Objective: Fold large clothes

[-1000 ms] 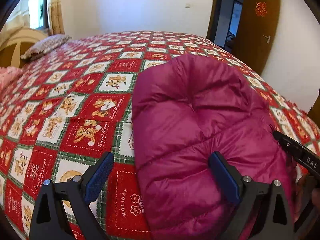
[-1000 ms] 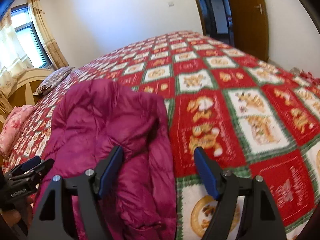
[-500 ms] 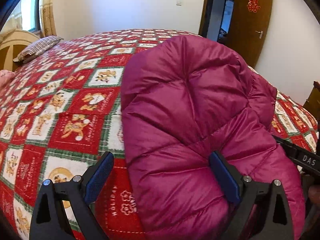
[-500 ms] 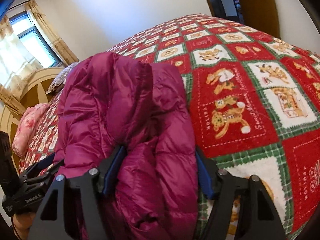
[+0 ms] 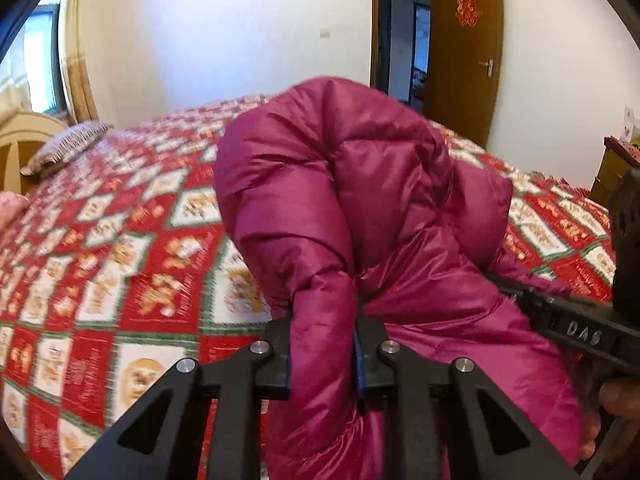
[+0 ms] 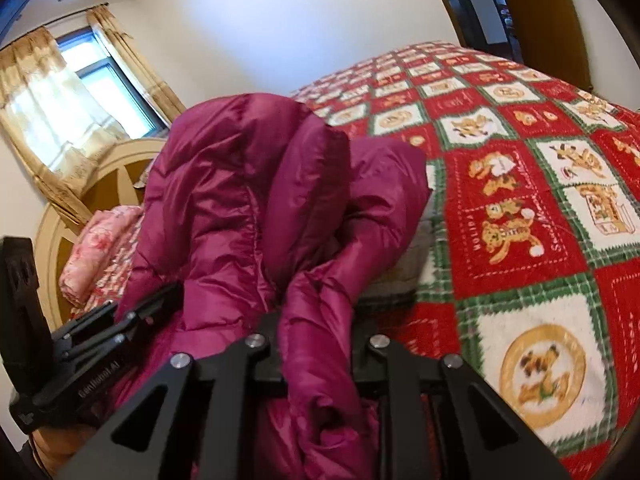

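Observation:
A magenta puffy down jacket (image 5: 360,200) is bunched up and lifted over the red, green and white patchwork bedspread (image 5: 140,260). My left gripper (image 5: 322,356) is shut on a thick fold of the jacket's near edge. My right gripper (image 6: 318,352) is shut on another fold of the jacket (image 6: 248,200). The jacket rises in front of both cameras and hides the bed behind it. Each gripper shows at the side of the other's view: the right one in the left wrist view (image 5: 576,332), the left one in the right wrist view (image 6: 92,352).
The bedspread (image 6: 520,200) stretches to the right and far side. A striped pillow (image 5: 64,148) and a pink pillow (image 6: 96,248) lie by the wooden headboard (image 6: 100,184). A curtained window (image 6: 92,92) is at the left, and a brown door (image 5: 464,48) stands open at the back.
Both grippers have closed on folds of the jacket and raised it off the bed. A second ago both were open with the jacket lying flat.

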Demonstrator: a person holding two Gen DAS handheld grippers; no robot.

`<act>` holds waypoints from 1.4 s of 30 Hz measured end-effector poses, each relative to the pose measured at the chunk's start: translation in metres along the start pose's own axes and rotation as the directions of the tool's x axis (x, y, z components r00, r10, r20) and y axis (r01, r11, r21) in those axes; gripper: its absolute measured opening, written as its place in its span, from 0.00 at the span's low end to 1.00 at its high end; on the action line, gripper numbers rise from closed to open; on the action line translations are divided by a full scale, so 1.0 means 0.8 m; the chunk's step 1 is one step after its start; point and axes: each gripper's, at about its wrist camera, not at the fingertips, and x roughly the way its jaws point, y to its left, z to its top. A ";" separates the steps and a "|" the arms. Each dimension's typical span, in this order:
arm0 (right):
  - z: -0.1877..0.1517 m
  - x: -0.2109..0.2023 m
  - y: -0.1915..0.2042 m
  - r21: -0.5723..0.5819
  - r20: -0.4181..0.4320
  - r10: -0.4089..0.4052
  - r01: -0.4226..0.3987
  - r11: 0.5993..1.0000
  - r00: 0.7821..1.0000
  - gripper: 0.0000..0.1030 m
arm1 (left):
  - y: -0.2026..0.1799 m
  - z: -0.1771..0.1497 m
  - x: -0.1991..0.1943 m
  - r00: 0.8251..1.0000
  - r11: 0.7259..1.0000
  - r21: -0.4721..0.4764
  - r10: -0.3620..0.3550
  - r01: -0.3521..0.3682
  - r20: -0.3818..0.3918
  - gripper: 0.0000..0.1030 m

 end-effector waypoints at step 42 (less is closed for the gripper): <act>-0.017 0.115 0.229 -0.251 -0.160 0.196 -0.232 0.940 0.967 0.20 | 0.217 -0.086 -0.122 0.967 0.940 -0.240 0.253 -0.244 0.008 0.19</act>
